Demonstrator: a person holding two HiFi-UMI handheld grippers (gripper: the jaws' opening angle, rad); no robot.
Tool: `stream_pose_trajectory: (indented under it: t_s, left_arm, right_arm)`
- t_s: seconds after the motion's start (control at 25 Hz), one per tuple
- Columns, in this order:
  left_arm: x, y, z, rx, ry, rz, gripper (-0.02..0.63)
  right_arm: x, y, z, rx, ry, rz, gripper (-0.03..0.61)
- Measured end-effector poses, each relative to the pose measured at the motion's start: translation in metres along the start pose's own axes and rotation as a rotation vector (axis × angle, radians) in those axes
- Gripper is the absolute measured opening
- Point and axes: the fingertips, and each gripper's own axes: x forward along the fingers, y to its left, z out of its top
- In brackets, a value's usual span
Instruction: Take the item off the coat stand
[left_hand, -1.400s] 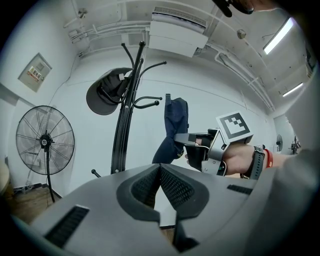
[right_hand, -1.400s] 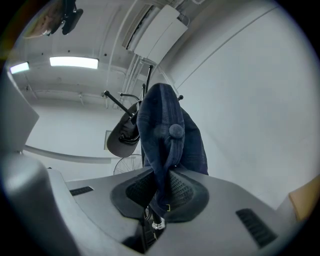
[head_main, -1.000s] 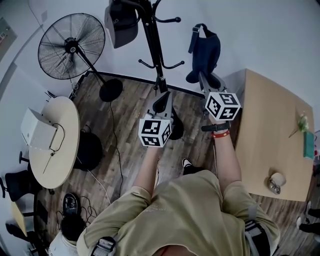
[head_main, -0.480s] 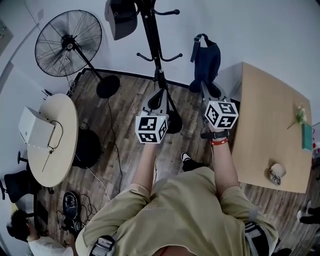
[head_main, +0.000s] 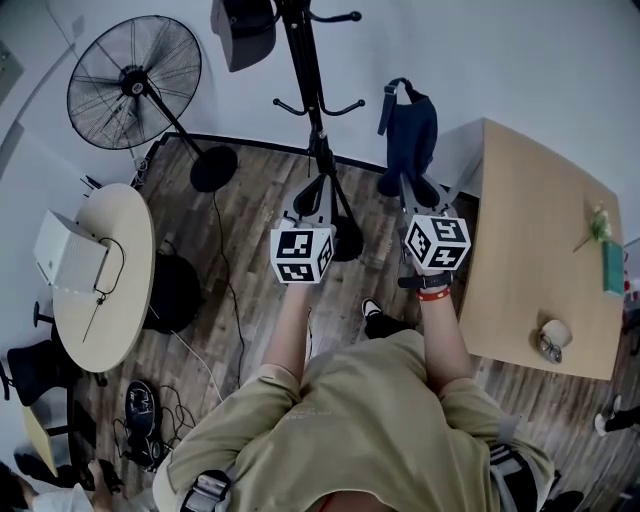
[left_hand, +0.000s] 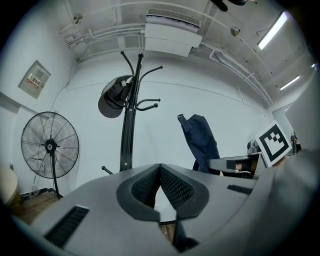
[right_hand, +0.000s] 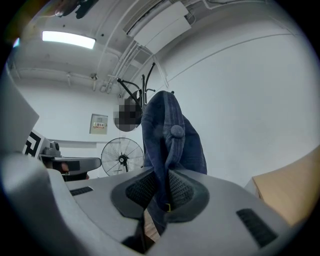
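Note:
A black coat stand rises by the white wall, with a dark cap hanging on an upper hook. A dark blue denim item hangs free to the right of the stand, apart from its hooks. My right gripper is shut on it. In the right gripper view the blue fabric runs down between the pads of the right gripper. My left gripper is held in front of the stand's base. Its jaws are shut with nothing in them, as the left gripper shows in its own view.
A standing fan is left of the stand. A round table with a white box sits at the left. A wooden table with a cup and a plant is at the right. Cables lie on the wood floor.
Both grippers have drawn back a little toward the person. The blue item has come along in the right gripper, staying clear of the stand.

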Motion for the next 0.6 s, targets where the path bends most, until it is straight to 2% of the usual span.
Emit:
stream_pose_trajectory:
  t_s: [0.6]
  left_arm:
    - [0.004, 0.013, -0.005, 0.005, 0.003, 0.007, 0.021]
  right_arm:
    - [0.004, 0.014, -0.015, -0.007, 0.021, -0.010, 0.054]
